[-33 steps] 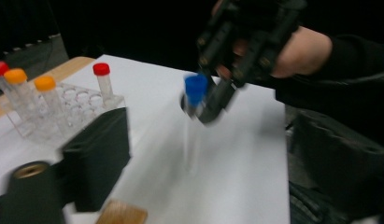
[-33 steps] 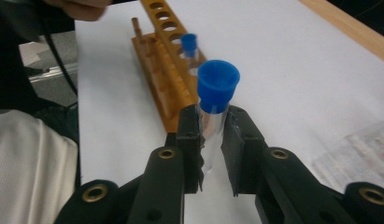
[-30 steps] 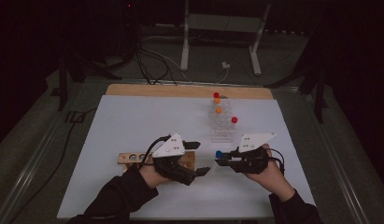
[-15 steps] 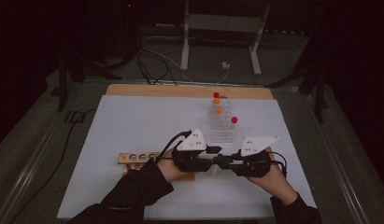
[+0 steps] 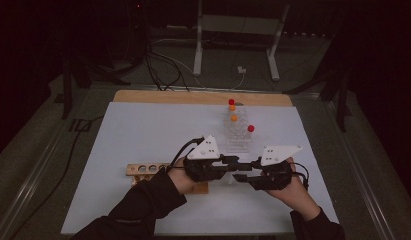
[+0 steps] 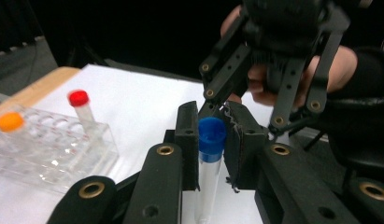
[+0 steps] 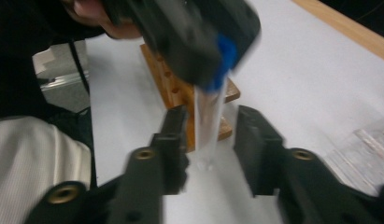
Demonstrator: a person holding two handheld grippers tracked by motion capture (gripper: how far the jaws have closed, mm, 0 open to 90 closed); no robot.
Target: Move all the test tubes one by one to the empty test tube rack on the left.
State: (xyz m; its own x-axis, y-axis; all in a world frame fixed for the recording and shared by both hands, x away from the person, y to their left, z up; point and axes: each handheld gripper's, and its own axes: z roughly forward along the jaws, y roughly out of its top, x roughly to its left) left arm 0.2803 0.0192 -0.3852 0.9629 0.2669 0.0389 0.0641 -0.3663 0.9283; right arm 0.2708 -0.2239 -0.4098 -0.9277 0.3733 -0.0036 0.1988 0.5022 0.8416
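A clear tube with a blue cap [image 6: 211, 134] stands upright between the two grippers. My left gripper [image 6: 212, 116] is shut on it just at the cap. In the right gripper view the tube's clear body [image 7: 209, 121] hangs between the jaws of my right gripper [image 7: 210, 116], which is open with a gap on each side. In the high view the left gripper [image 5: 233, 162] and right gripper [image 5: 241, 176] meet tip to tip at the front middle of the white mat [image 5: 143, 125].
A clear plastic rack [image 5: 238, 137] holding red- and orange-capped tubes stands just behind the grippers. A wooden rack [image 5: 145, 169] with round holes lies at the front left, partly under the left hand. Cables and a metal stand lie beyond the table.
My left gripper has swung right from the wooden rack to meet the right one and has taken hold of the blue-capped tube. The right gripper's jaws have opened.
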